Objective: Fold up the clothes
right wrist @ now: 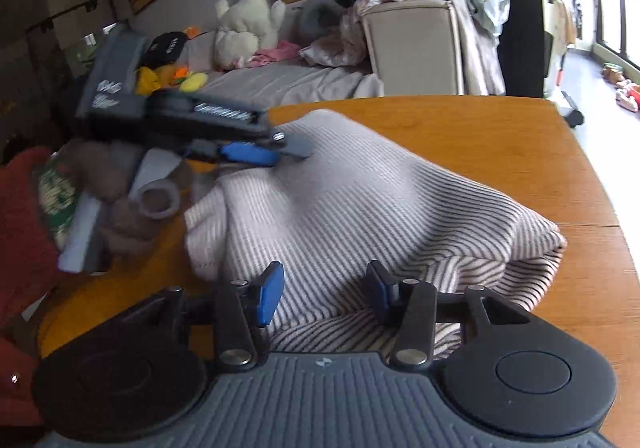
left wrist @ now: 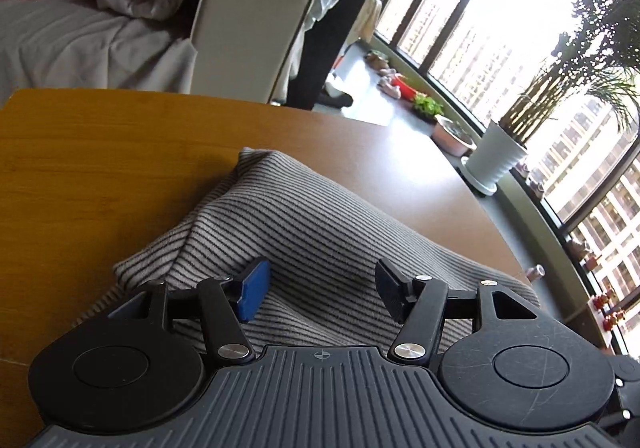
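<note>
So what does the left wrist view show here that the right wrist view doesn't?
Only the left wrist view shows the windows and the white potted plant. Only the right wrist view shows the left tool from outside, over the cloth, and the plush toy. Both show the striped garment bunched on the wooden table, each tool open above it.

1. The black cap (right wrist: 167,46) on the far sofa carries small white lettering, too blurred to read.
2. White script stands on the grey body of the left gripper (right wrist: 260,151) in the right wrist view, smeared by motion and illegible.
3. No other text, number or sign can be read.
</note>
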The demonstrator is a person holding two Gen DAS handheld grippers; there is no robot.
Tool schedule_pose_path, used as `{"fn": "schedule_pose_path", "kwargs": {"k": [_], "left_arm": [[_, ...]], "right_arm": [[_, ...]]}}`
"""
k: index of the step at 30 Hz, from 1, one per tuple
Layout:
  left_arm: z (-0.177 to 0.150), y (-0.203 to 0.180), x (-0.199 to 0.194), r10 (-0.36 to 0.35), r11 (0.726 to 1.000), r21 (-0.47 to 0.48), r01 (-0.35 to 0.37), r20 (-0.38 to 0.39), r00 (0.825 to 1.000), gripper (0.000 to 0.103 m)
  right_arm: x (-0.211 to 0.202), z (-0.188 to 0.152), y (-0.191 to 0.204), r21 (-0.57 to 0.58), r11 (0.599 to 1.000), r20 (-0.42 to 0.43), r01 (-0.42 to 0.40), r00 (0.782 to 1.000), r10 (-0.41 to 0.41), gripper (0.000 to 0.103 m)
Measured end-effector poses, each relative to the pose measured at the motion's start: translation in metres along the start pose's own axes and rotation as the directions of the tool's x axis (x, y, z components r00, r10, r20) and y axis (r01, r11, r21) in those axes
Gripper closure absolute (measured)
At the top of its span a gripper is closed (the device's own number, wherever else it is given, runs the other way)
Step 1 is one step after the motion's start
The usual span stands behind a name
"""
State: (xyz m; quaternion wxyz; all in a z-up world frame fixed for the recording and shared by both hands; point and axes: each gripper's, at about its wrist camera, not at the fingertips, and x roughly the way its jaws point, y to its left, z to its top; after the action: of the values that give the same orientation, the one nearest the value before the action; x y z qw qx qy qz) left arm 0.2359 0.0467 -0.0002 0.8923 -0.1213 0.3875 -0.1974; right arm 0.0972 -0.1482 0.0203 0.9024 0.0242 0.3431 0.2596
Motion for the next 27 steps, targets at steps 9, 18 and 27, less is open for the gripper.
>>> {"fn": "schedule_pose_path", "kwargs": {"k": [9, 18, 27], "left_arm": [[-0.026, -0.022, -0.054, 0.033, 0.998, 0.058, -0.033, -0.003, 0.999, 0.014], [-0.056, -0.032, -0.044, -0.068, 0.998, -0.001, 0.069, -0.141, 0.988, 0.032], [-0.039, -0.023, -0.023, -0.008, 0.998, 0.061, 0.015, -0.105, 0.994, 0.043]], "right_arm": [[-0.022, 0.035, -0.028, 0.024, 0.997, 0.100, 0.074, 0.992, -0.076, 0.042], [0.023, 0.023, -0.073, 0.014, 0.974, -0.017, 0.226, 0.974, -0.226, 0.042], [0.003, -0.003, -0.052, 0.029, 0.978, -0.008, 0.205, 0.979, -0.205, 0.042]]}}
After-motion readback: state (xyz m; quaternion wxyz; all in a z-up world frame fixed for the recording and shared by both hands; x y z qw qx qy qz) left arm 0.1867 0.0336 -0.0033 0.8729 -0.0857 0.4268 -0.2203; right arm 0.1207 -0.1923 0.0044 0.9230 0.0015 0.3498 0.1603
